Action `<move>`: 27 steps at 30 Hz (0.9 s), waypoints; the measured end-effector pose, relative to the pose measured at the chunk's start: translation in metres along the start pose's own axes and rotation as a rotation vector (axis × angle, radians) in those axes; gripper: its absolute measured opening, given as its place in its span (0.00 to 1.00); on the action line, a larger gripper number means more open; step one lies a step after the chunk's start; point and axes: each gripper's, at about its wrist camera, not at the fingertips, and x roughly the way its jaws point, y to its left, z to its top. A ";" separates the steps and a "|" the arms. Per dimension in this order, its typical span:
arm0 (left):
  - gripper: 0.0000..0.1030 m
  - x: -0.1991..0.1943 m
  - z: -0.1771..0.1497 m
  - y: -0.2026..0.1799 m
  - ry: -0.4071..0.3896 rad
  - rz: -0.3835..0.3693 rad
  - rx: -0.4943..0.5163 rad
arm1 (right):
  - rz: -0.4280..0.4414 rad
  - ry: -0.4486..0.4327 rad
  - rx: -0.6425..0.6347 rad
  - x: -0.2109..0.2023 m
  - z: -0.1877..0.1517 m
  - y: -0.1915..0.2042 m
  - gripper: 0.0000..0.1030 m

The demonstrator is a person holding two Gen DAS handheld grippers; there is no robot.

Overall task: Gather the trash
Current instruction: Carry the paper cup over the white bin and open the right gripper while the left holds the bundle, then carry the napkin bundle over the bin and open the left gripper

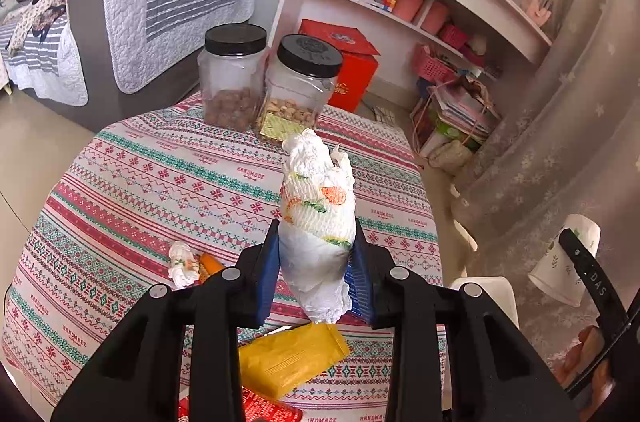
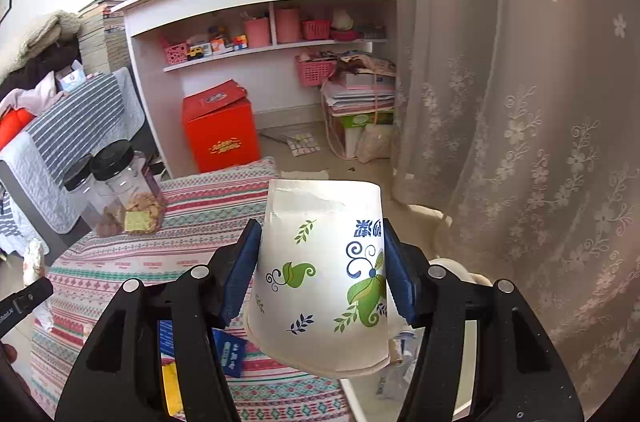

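My left gripper (image 1: 317, 254) is shut on a crumpled white paper towel (image 1: 318, 214) with orange and green print, held above the patterned tablecloth (image 1: 160, 182). My right gripper (image 2: 320, 270) is shut on an upside-down paper cup (image 2: 320, 274) with green leaf print, held off the table's right edge above a white bin (image 2: 448, 270). The cup also shows in the left wrist view (image 1: 564, 262). On the table lie a small paper wad (image 1: 183, 264), a yellow wrapper (image 1: 292, 358), a red wrapper (image 1: 264, 408) and a blue packet (image 2: 230, 350).
Two black-lidded jars (image 1: 234, 74) (image 1: 298, 86) of snacks stand at the table's far edge. A grey sofa (image 1: 120, 22) is at the left, a white shelf unit (image 2: 260, 22) and red box (image 2: 222, 130) behind, a lace curtain (image 2: 520, 142) at the right.
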 end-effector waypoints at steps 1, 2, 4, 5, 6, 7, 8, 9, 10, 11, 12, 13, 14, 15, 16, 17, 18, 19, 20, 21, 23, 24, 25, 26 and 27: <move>0.32 0.001 -0.002 -0.006 0.003 -0.001 0.011 | -0.022 -0.005 0.003 0.000 0.000 -0.008 0.54; 0.32 0.003 -0.004 -0.011 0.006 -0.003 0.022 | -0.043 -0.010 0.004 0.000 -0.001 -0.015 0.54; 0.32 0.006 -0.008 -0.023 0.013 -0.006 0.044 | -0.087 -0.015 0.005 0.001 -0.002 -0.029 0.55; 0.32 0.008 -0.011 -0.029 0.018 -0.008 0.056 | -0.108 -0.015 0.005 0.002 -0.003 -0.036 0.55; 0.32 0.010 -0.013 -0.035 0.022 -0.009 0.068 | -0.130 -0.011 0.003 0.003 -0.004 -0.044 0.55; 0.32 0.012 -0.015 -0.040 0.027 -0.011 0.079 | -0.148 -0.005 0.002 0.005 -0.005 -0.051 0.55; 0.32 0.014 -0.018 -0.046 0.033 -0.014 0.090 | -0.166 0.002 0.002 0.006 -0.006 -0.058 0.55; 0.32 0.016 -0.020 -0.052 0.038 -0.017 0.101 | -0.185 0.009 -0.001 0.007 -0.008 -0.063 0.55; 0.32 0.018 -0.022 -0.059 0.044 -0.022 0.111 | -0.202 0.013 -0.003 0.009 -0.009 -0.069 0.56; 0.32 0.021 -0.024 -0.066 0.049 -0.027 0.121 | -0.216 0.017 -0.005 0.010 -0.010 -0.075 0.56; 0.32 0.023 -0.026 -0.073 0.053 -0.033 0.131 | -0.229 0.019 -0.008 0.011 -0.010 -0.080 0.57; 0.32 0.024 -0.029 -0.080 0.057 -0.041 0.143 | -0.242 0.019 -0.010 0.011 -0.011 -0.086 0.61; 0.32 0.026 -0.032 -0.089 0.060 -0.048 0.155 | -0.258 0.020 -0.015 0.011 -0.011 -0.090 0.65; 0.32 0.028 -0.035 -0.099 0.064 -0.056 0.170 | -0.274 0.017 -0.014 0.010 -0.011 -0.095 0.68; 0.32 0.029 -0.038 -0.108 0.066 -0.065 0.188 | -0.284 0.008 -0.006 0.008 -0.011 -0.101 0.70; 0.32 0.031 -0.041 -0.117 0.067 -0.074 0.207 | -0.293 0.005 0.002 0.007 -0.010 -0.107 0.73; 0.32 0.032 -0.045 -0.127 0.068 -0.083 0.227 | -0.300 0.001 0.012 0.006 -0.009 -0.111 0.76; 0.32 0.033 -0.048 -0.137 0.071 -0.091 0.244 | -0.311 -0.007 0.023 0.003 -0.009 -0.117 0.81; 0.32 0.035 -0.051 -0.145 0.074 -0.100 0.258 | -0.325 -0.015 0.033 0.001 -0.009 -0.122 0.82; 0.32 0.036 -0.054 -0.152 0.078 -0.109 0.268 | -0.340 -0.025 0.039 -0.001 -0.009 -0.128 0.86; 0.32 0.039 -0.060 -0.167 0.088 -0.129 0.288 | -0.374 -0.039 0.046 -0.005 -0.008 -0.137 0.90; 0.32 0.041 -0.063 -0.174 0.092 -0.137 0.296 | -0.392 -0.044 0.048 -0.006 -0.008 -0.142 0.93; 0.32 0.044 -0.066 -0.180 0.097 -0.146 0.297 | -0.406 -0.045 0.050 -0.007 -0.008 -0.146 0.93; 0.32 0.047 -0.068 -0.186 0.104 -0.158 0.293 | -0.418 -0.044 0.050 -0.008 -0.009 -0.150 0.93; 0.32 0.051 -0.070 -0.192 0.116 -0.173 0.284 | -0.426 -0.039 0.049 -0.009 -0.009 -0.155 0.93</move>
